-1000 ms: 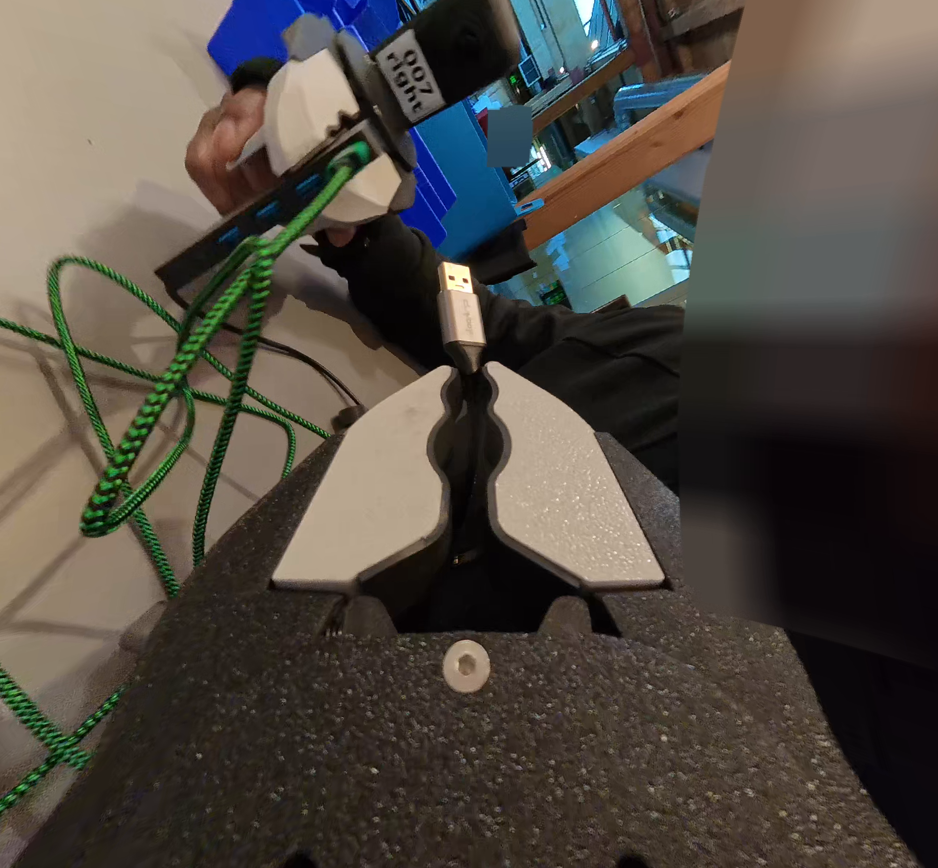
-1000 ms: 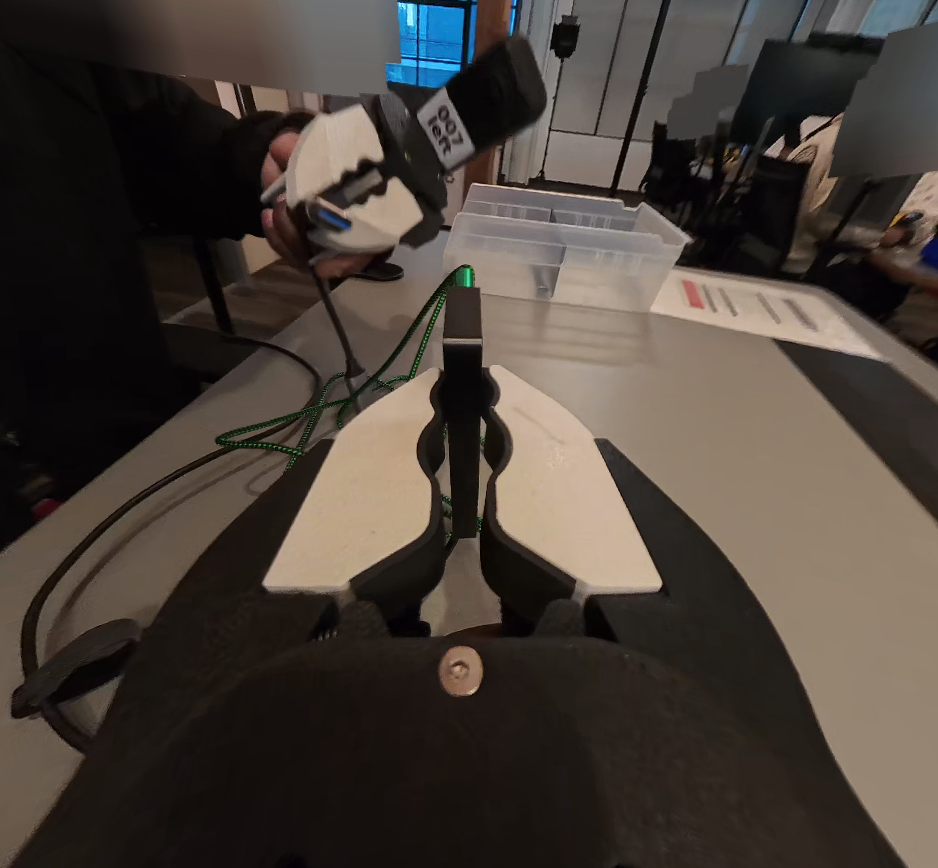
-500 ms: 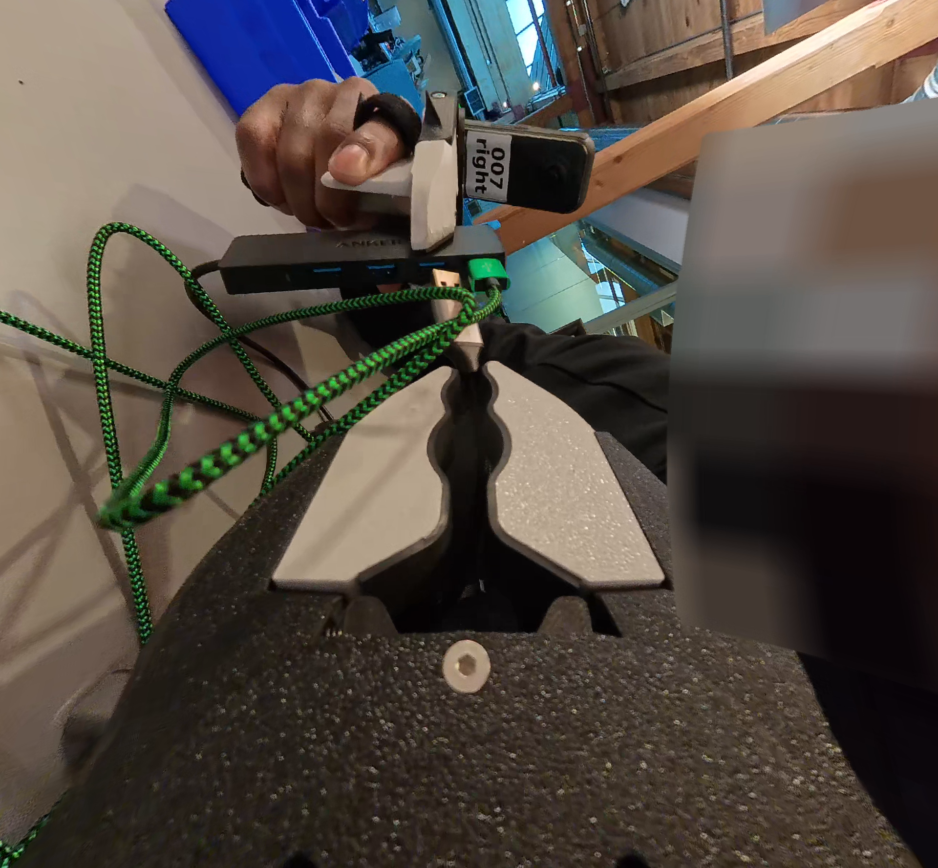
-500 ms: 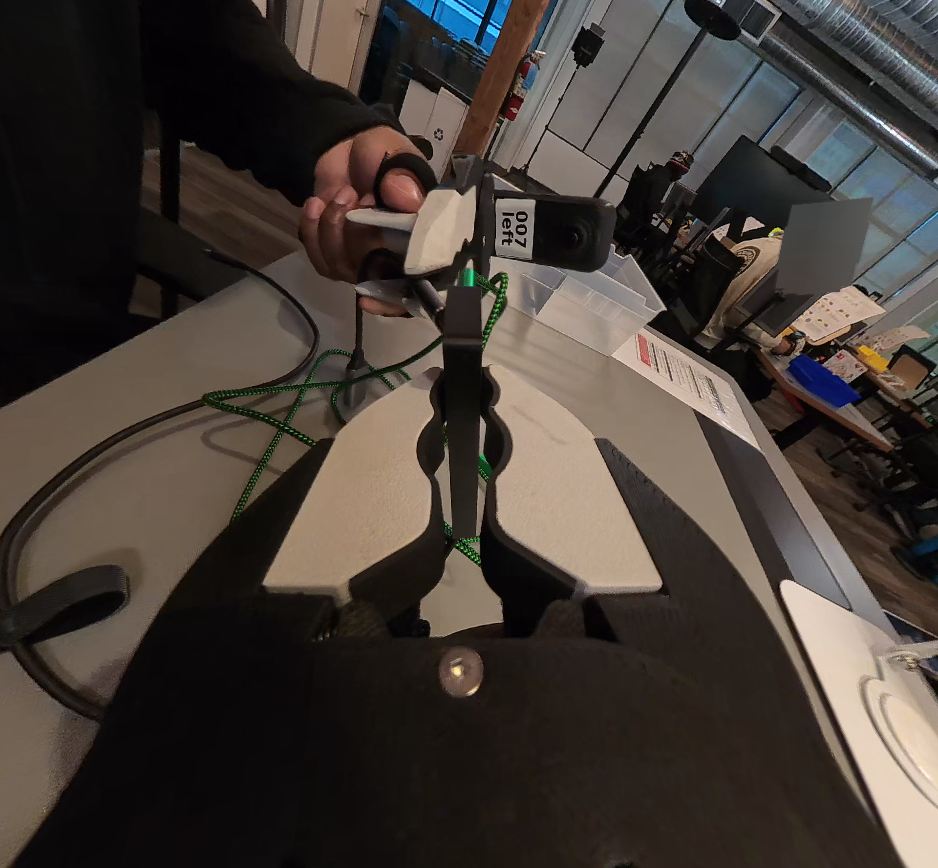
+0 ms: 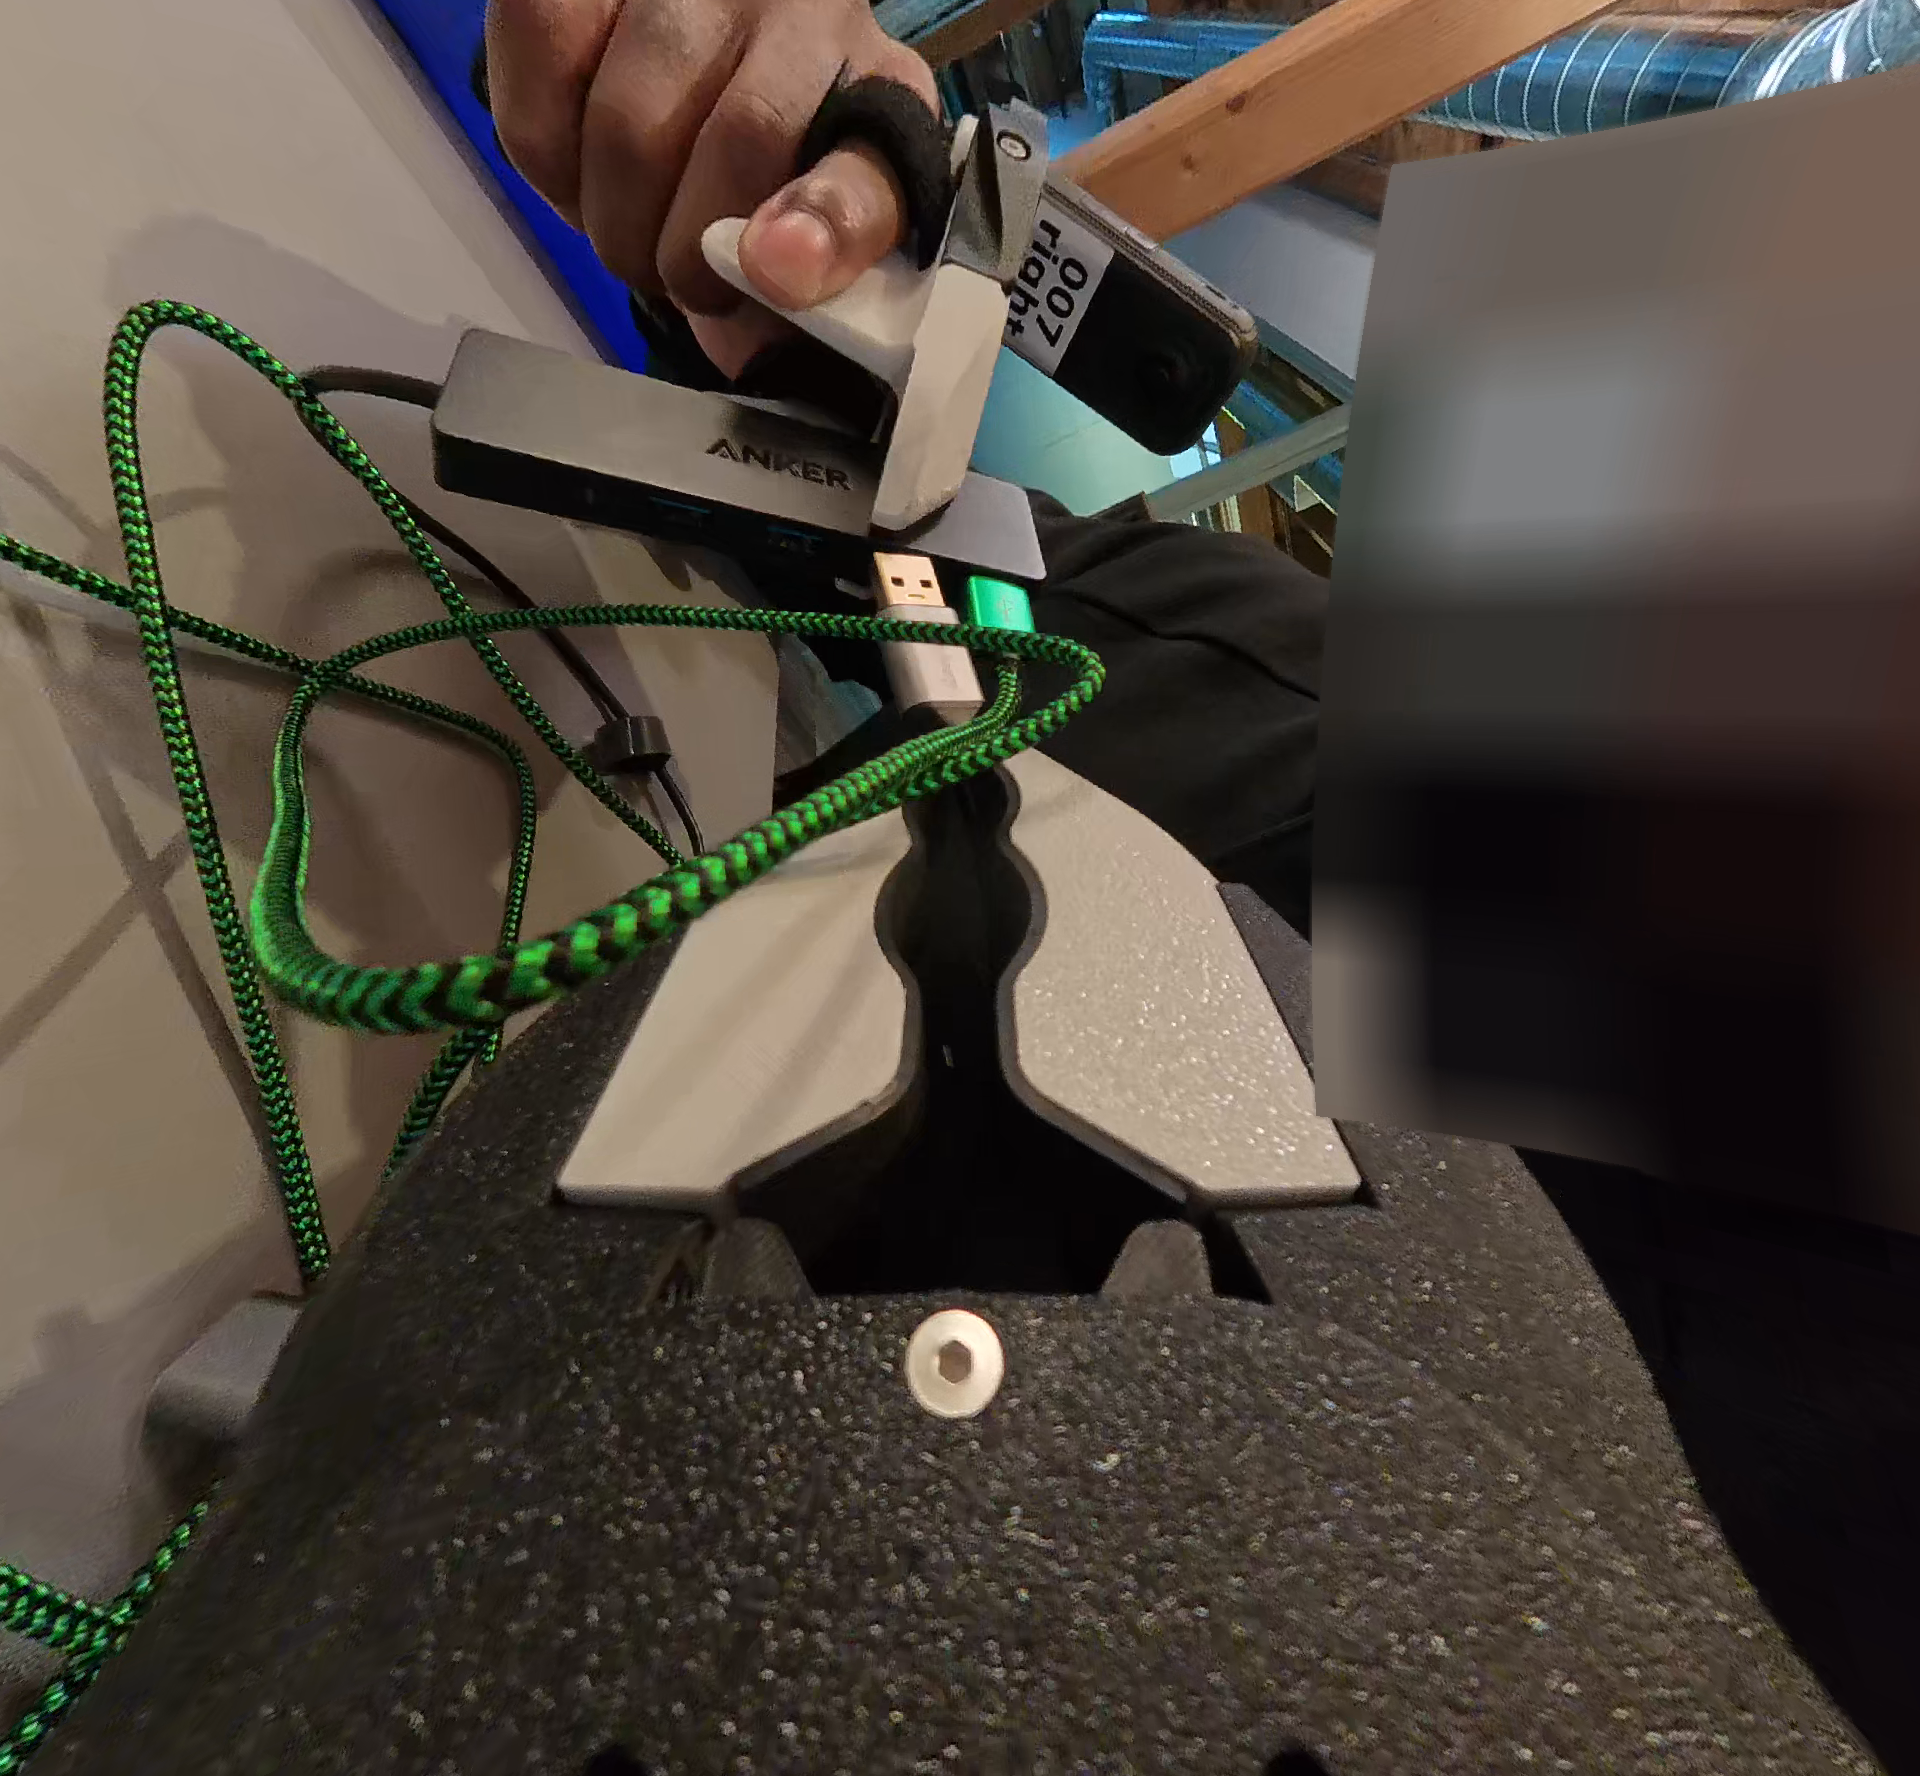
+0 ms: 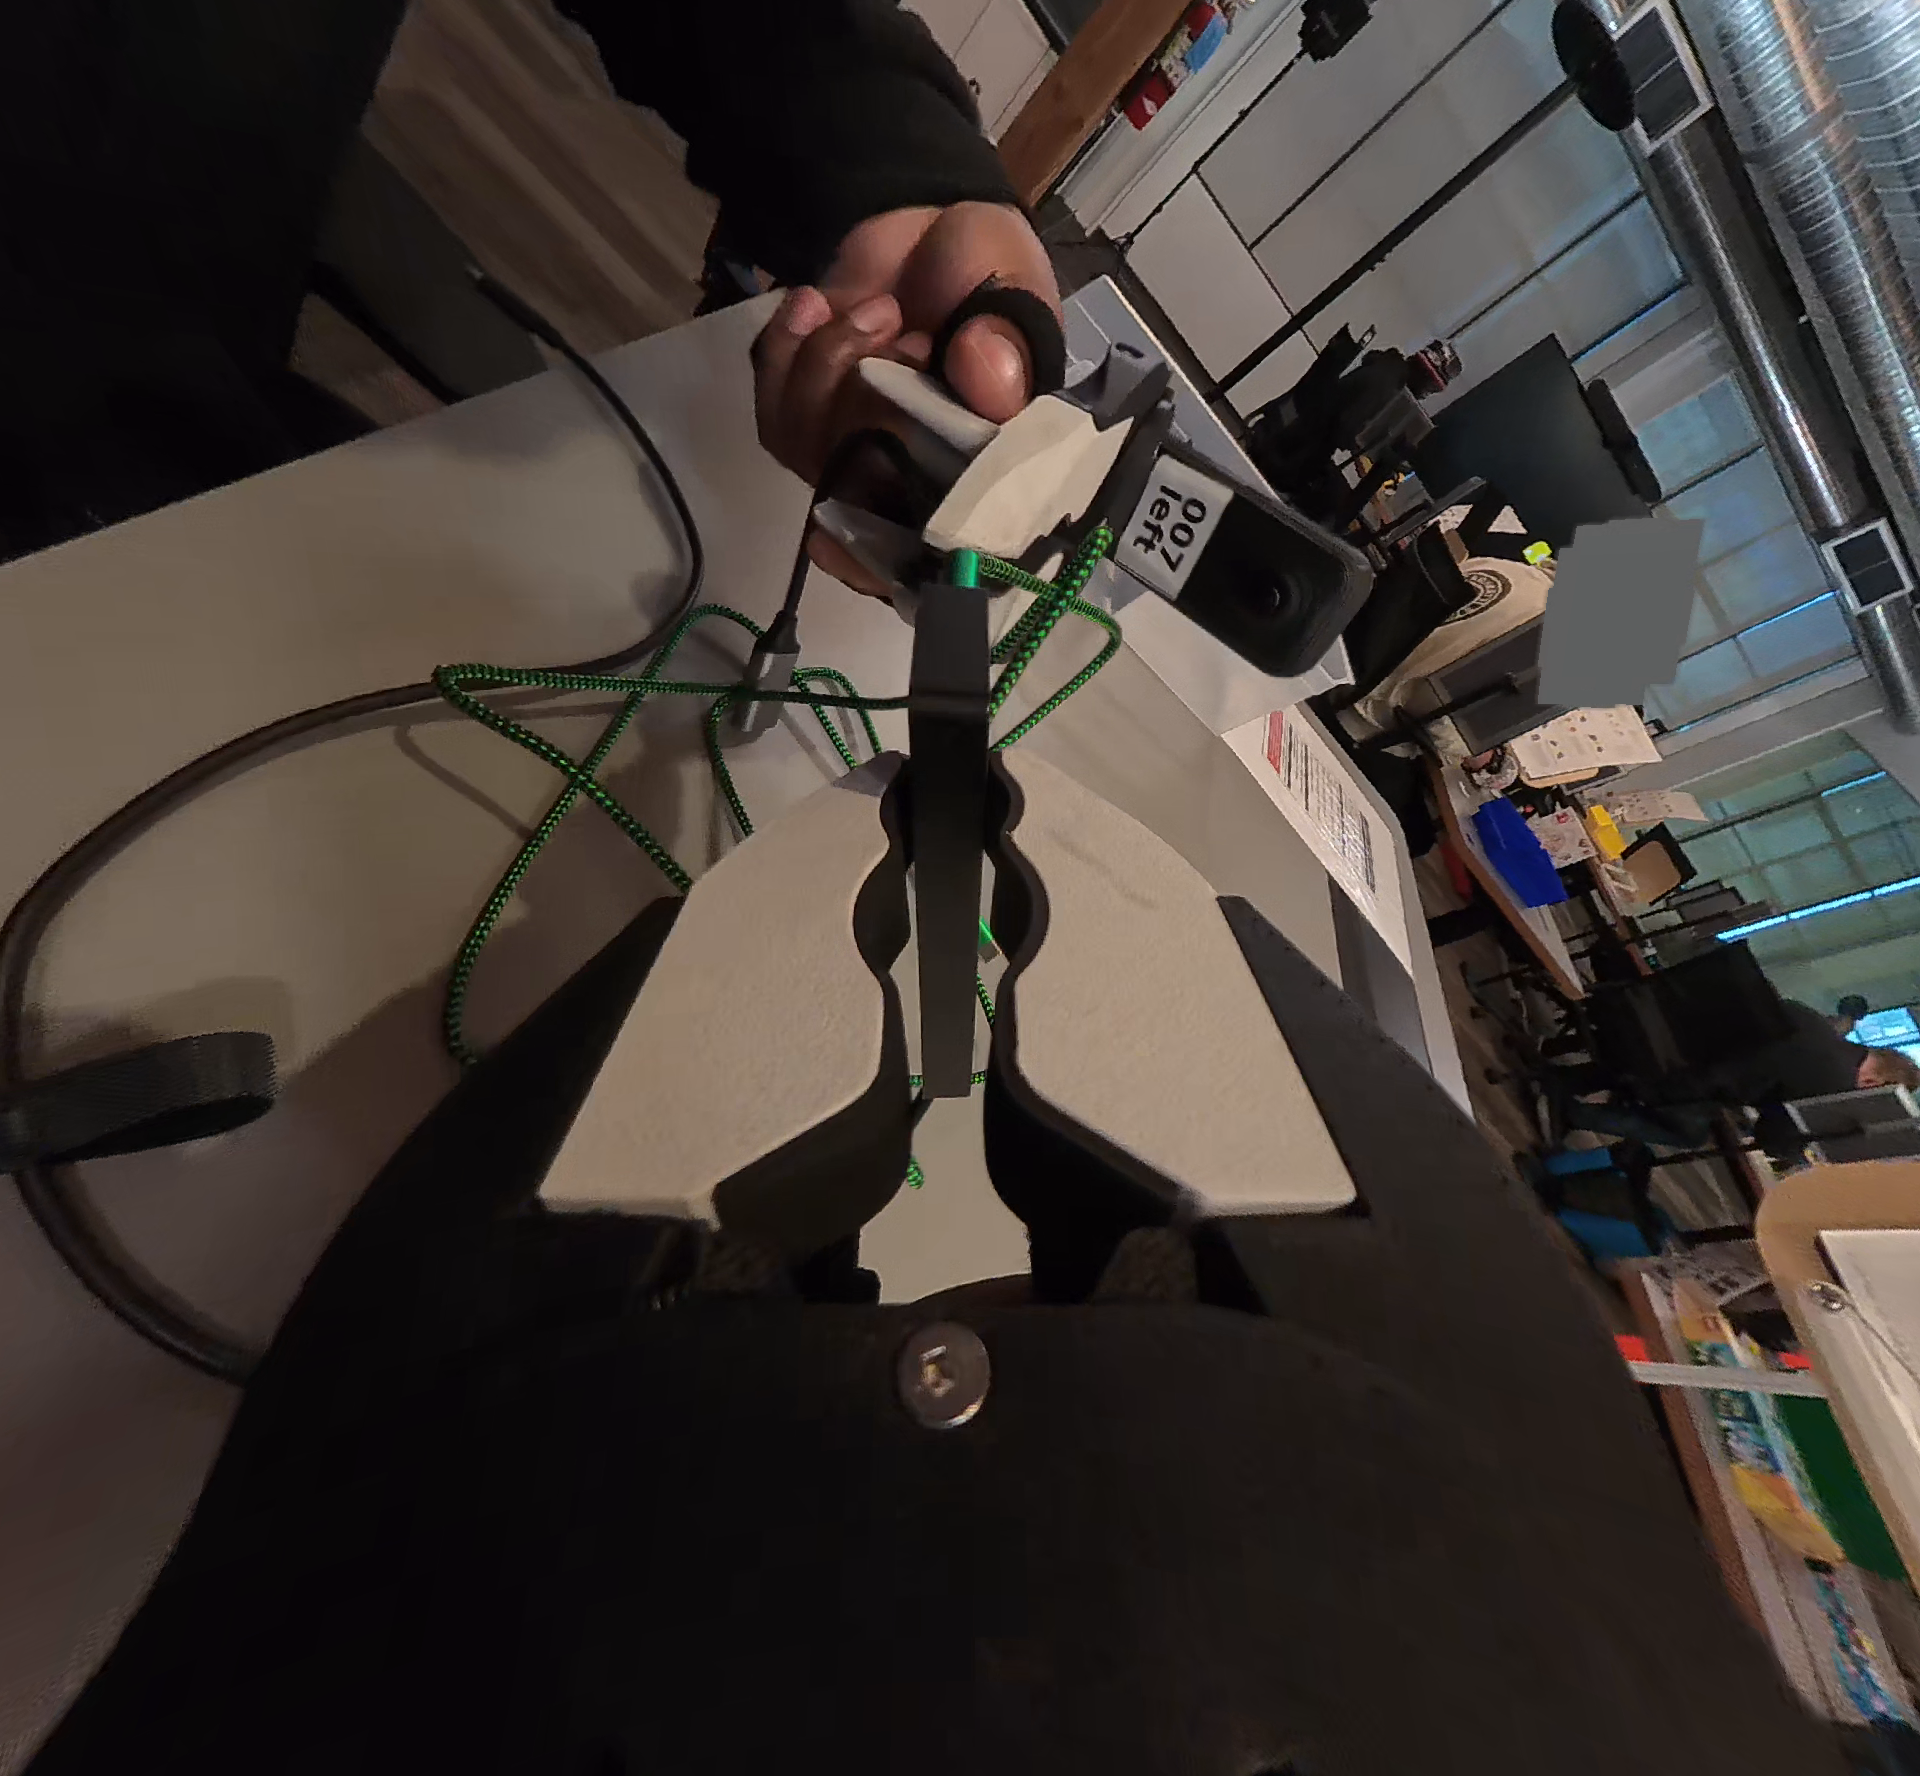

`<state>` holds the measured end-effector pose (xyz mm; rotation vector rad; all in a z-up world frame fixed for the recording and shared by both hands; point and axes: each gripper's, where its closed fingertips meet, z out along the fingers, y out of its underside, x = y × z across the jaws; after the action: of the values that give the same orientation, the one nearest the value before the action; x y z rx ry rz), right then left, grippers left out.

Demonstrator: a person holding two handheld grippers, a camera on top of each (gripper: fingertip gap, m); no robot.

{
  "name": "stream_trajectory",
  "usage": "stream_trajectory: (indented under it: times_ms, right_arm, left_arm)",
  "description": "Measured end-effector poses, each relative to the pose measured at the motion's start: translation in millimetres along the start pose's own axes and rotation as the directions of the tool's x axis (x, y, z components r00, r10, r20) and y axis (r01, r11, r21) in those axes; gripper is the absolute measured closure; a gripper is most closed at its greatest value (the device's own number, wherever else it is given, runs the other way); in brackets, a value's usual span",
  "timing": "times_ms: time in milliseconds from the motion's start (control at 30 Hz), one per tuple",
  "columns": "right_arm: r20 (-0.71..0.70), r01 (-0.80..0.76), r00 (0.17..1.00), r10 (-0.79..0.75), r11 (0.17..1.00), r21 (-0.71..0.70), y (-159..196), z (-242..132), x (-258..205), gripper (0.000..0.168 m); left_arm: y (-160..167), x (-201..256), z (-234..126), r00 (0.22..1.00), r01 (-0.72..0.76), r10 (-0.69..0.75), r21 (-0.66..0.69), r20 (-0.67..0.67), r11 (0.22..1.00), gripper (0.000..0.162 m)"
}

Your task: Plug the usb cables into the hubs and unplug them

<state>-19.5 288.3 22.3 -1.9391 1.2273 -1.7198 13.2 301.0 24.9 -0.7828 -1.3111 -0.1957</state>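
Observation:
In the left wrist view, my left gripper point(image 5: 961, 781) is shut on the cable of a silver USB plug point(image 5: 920, 630). The plug's metal tip meets the port side of a black hub point(image 5: 665, 448), right beside a green plug point(image 5: 997, 604) that sits in the hub. Most of the metal tip still shows. My right gripper point(image 5: 914, 500) clamps the hub near that end. In the right wrist view, my right gripper point(image 6: 945, 770) is shut on the hub point(image 6: 945, 687), seen edge on. The left gripper point(image 6: 966, 542) is just beyond it. A green braided cable point(image 5: 468, 978) loops down to the table.
The grey table point(image 5: 125, 168) lies below, with a blue bin point(image 5: 468, 64) at its far side. On it lie a thick black cable point(image 6: 312, 739) with a strap point(image 6: 135, 1092), a loose silver connector point(image 6: 769, 677) and a printed sheet point(image 6: 1330, 791). A person's hands hold both grippers. The left gripper's tips are roughly 4 cm from the right gripper's.
The two grippers have come together. The silver plug has risen from below the hub to its port side beside the green plug. The hub has tilted and both views have rolled.

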Motion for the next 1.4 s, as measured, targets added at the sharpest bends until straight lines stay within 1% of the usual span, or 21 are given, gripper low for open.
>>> stream_trajectory:
  times_ms: [167,333,533,667,867,933,1000,1067,1133,1233,1267,1367,1400]
  right_arm:
    - [0.024,0.054,0.998,-0.054,0.998,-0.014,-4,3,-11,0.158]
    - [0.044,0.045,0.998,-0.045,0.999,0.015,-9,5,-16,0.158]
    - [0.056,0.017,0.998,-0.019,0.999,0.043,-12,7,-20,0.159]
    - [0.071,-0.004,0.997,0.001,0.999,0.043,-9,8,-22,0.158]
    - [0.091,-0.046,0.995,0.042,0.998,0.041,-5,8,-22,0.158]
    - [0.090,-0.056,0.995,0.052,0.998,0.036,-4,9,-22,0.158]
    - [0.104,-0.062,0.993,0.057,0.997,0.040,-6,10,-24,0.158]
    - [0.112,-0.060,0.992,0.056,0.998,0.031,-5,10,-25,0.158]
    - [0.106,-0.081,0.991,0.077,0.996,0.029,-1,8,-23,0.158]
    - [0.052,-0.138,0.989,0.137,0.990,0.010,11,6,-9,0.158]
    - [0.041,-0.164,0.986,0.164,0.986,0.004,14,6,-6,0.158]
    - [0.040,-0.283,0.958,0.283,0.959,-0.019,25,6,1,0.158]
    - [0.034,-0.343,0.938,0.344,0.939,-0.024,30,5,5,0.158]
  left_arm:
    - [12,0,0,1.000,-0.012,0.009,-0.087,-0.030,0.996,0.155]
    - [20,2,1,0.997,-0.059,0.050,-0.172,-0.056,0.983,0.155]
    - [22,2,2,0.992,-0.068,0.047,-0.189,-0.115,0.980,0.155]
    - [20,0,4,0.992,-0.066,0.045,-0.177,-0.118,0.982,0.155]
    - [17,-4,4,0.995,-0.074,0.062,-0.161,-0.076,0.984,0.155]
    - [16,-7,6,0.997,-0.077,0.071,-0.149,-0.042,0.986,0.156]
    - [21,-9,10,0.996,-0.088,0.084,-0.178,-0.027,0.980,0.156]
    - [22,-10,12,0.996,-0.086,0.084,-0.170,-0.019,0.982,0.156]
    - [16,-12,11,0.996,-0.090,0.091,-0.137,-0.004,0.987,0.156]
    - [-4,-16,4,0.991,-0.119,0.121,-0.042,0.055,0.992,0.155]
    - [-8,-18,2,0.988,-0.131,0.133,-0.030,0.081,0.991,0.153]
    - [-19,-34,-9,0.961,-0.185,0.188,-0.030,0.203,0.982,0.131]
    - [-25,-36,-14,0.948,-0.219,0.216,-0.010,0.234,0.976,0.127]
